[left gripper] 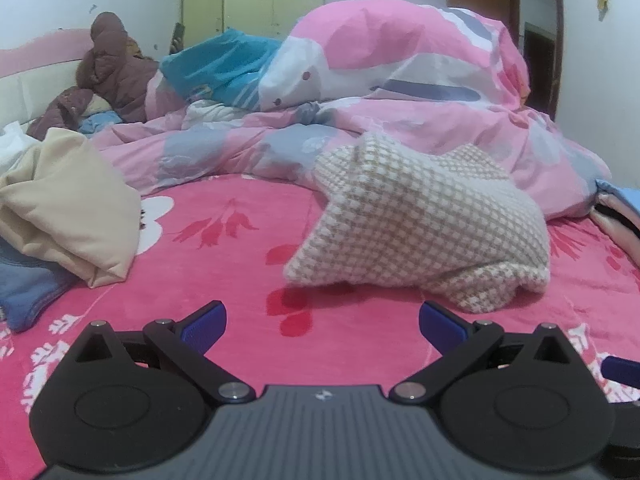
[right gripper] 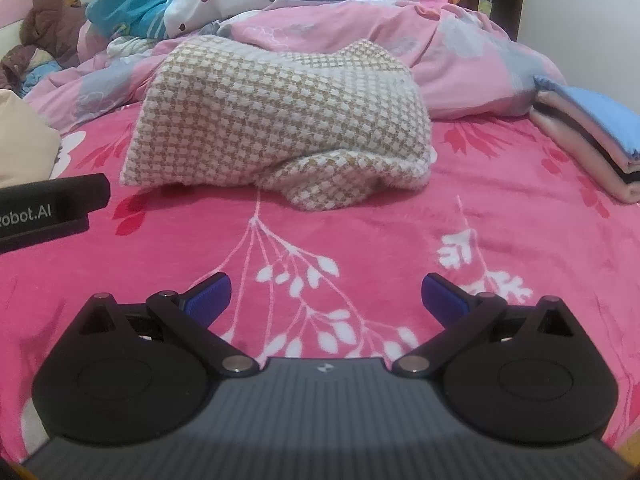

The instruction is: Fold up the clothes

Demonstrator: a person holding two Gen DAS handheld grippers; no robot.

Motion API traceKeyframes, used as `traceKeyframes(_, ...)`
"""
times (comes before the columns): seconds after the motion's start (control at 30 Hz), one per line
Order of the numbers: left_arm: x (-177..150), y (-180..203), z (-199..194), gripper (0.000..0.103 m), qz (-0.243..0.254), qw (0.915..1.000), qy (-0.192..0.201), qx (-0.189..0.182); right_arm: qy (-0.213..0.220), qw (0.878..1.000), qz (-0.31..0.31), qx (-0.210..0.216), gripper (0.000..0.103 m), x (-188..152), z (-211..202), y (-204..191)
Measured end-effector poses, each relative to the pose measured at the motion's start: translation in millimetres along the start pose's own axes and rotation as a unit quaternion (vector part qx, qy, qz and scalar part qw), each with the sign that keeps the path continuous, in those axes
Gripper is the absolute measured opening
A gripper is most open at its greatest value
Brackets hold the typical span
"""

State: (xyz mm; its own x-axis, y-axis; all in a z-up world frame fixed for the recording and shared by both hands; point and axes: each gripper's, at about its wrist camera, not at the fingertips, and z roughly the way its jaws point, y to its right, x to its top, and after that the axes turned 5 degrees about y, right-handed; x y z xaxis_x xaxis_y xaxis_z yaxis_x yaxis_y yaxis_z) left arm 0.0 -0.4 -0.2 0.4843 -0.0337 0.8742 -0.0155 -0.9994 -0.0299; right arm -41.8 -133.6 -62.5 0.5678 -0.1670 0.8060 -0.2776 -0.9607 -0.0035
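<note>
Both tongs (left gripper: 322, 326) (right gripper: 326, 298) gape over bare blanket (right gripper: 360, 220) before the checked garment (right gripper: 280, 120).

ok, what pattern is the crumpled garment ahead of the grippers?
Tan-and-white houndstooth-style check on the crumpled garment; clearest in the right wrist view.

A bed (right gripper: 360, 220) in a pink floral sheet carries a checked knit garment (right gripper: 280, 120) at centre. Folded clothes (right gripper: 592, 140) lie at three o'clock, a cream garment (left gripper: 68, 208) at nine, a heaped pink duvet (left gripper: 400, 80) at twelve.

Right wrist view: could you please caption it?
Open right tool faces a crumpled houndstooth garment on the pink floral bedspread.
</note>
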Motion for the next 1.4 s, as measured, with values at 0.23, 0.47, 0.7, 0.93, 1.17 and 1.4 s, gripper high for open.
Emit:
traceKeyframes(0.23, 1.2, -9.3, 0.4, 0.103, 0.003, 0.9999, 0.004, -0.014, 0.005, 1.0, -0.001, -0.002, 0.102, 2.7, -5.7, -6.4)
traceKeyframes(0.47, -3.6, -16.4, 2.8, 0.103, -0.006, 0.9997, -0.024, -0.007, 0.018, 1.0, -0.003, -0.011, 0.102, 2.6, -13.7, -11.1)
traceKeyframes(0.7, -8.1, -21.1, 4.6, 0.103, -0.027, 0.9974, -0.065, 0.016, 0.023, 1.0, 0.007, -0.017, 0.102, 2.9, -17.2, -9.2)
traceKeyframes(0.93, -11.3, -17.7, 1.1, 0.103, -0.012, 0.998, -0.054, 0.03, 0.022, 1.0, 0.007, -0.018, 0.102, 3.7, -20.1, -11.3)
traceKeyframes(1.17, -6.9, -14.4, 0.7, 0.103, -0.001, 0.9985, -0.045, 0.033, 0.022, 1.0, 0.005, -0.019, 0.102, 6.2, -21.5, -13.8)
traceKeyframes(1.4, -5.2, -14.4, 0.1, 0.103, 0.002, 0.9989, -0.035, 0.033, 0.021, 1.0, 0.004, -0.018, 0.102, 8.4, -21.7, -15.3)
